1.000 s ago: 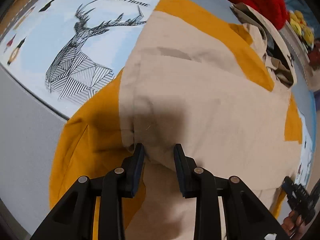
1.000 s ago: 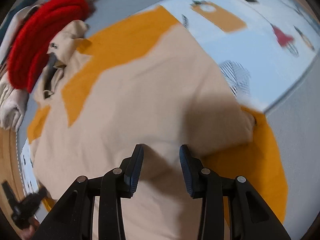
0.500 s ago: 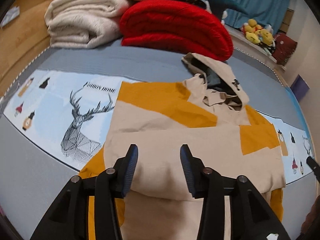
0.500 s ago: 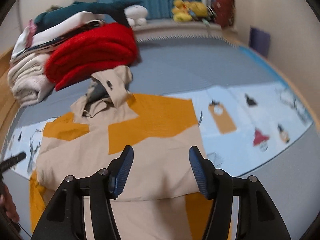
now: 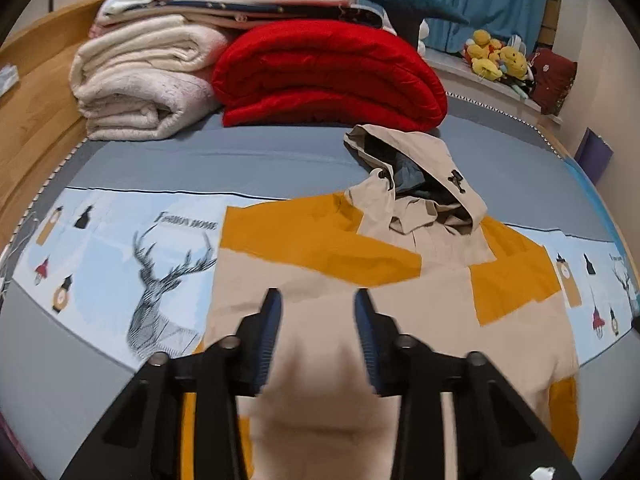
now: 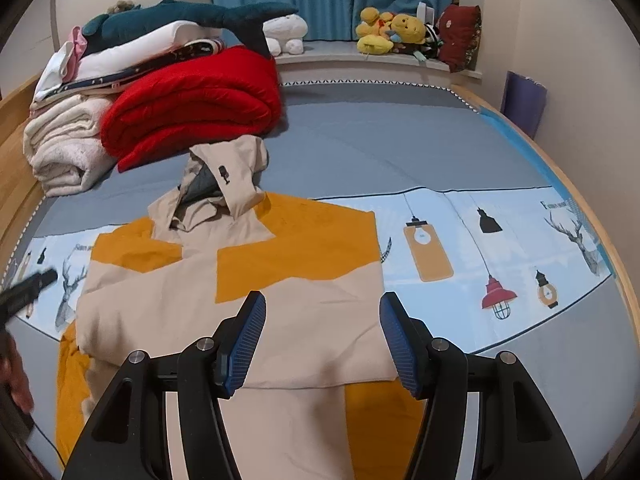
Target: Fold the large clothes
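A beige and mustard hooded jacket (image 5: 360, 280) lies flat on the bed, its hood (image 5: 424, 184) toward the far side and its sleeves folded across the body. It also shows in the right wrist view (image 6: 304, 312). My left gripper (image 5: 318, 312) is open and empty, raised above the jacket's lower middle. My right gripper (image 6: 322, 316) is open wide and empty, raised above the jacket's lower right part. The left gripper's tip (image 6: 28, 290) shows at the left edge of the right wrist view.
A folded red blanket (image 5: 328, 76) and folded cream blankets (image 5: 140, 84) are stacked behind the hood. The bed has a grey sheet (image 6: 380, 148) with a light blue printed band (image 6: 500, 240). Plush toys (image 6: 392, 30) sit on the window ledge. A wooden bed frame (image 5: 36, 120) runs along the left.
Both grippers have lifted up and back from the jacket's folded sleeve, and their jaws have opened wider. The folded beige sleeve lies where it was laid.
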`<action>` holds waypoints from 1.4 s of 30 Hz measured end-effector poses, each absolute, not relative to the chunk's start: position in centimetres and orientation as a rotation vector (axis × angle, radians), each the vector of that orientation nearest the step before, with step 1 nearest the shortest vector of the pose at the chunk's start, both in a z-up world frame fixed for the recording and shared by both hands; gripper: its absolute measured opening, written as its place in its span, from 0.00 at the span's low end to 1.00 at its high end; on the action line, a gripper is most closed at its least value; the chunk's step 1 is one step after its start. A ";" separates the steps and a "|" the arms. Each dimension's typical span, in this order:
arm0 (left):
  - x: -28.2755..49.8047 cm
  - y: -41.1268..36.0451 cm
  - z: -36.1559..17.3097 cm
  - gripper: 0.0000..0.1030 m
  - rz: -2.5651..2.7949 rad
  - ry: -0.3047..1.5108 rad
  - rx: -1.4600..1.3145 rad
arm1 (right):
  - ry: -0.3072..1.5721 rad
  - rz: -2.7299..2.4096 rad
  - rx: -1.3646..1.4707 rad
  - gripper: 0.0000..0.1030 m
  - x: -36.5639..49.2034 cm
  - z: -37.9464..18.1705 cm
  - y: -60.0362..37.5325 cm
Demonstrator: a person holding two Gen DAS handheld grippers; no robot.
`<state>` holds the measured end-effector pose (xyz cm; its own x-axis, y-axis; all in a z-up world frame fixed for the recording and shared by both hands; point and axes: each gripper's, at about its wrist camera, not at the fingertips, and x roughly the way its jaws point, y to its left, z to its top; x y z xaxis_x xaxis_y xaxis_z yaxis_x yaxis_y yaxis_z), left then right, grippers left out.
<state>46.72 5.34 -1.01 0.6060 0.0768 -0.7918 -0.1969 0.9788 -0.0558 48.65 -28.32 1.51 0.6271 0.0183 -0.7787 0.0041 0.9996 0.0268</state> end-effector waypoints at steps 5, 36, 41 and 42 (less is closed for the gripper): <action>54.3 4.0 -1.8 0.27 0.129 0.905 -0.051 | 0.922 0.018 0.046 0.24 49.1 0.3 -28.8; 84.1 4.4 -15.4 0.07 -0.028 1.172 -0.441 | 1.072 -0.042 0.040 0.23 52.8 -7.3 -29.1; 81.0 2.8 -10.9 0.02 -0.064 1.079 -0.343 | 1.057 -0.053 0.059 0.23 52.8 -6.4 -30.0; 80.0 2.4 -9.7 0.01 -0.082 1.053 -0.319 | 1.047 -0.052 0.071 0.23 52.8 -5.9 -30.3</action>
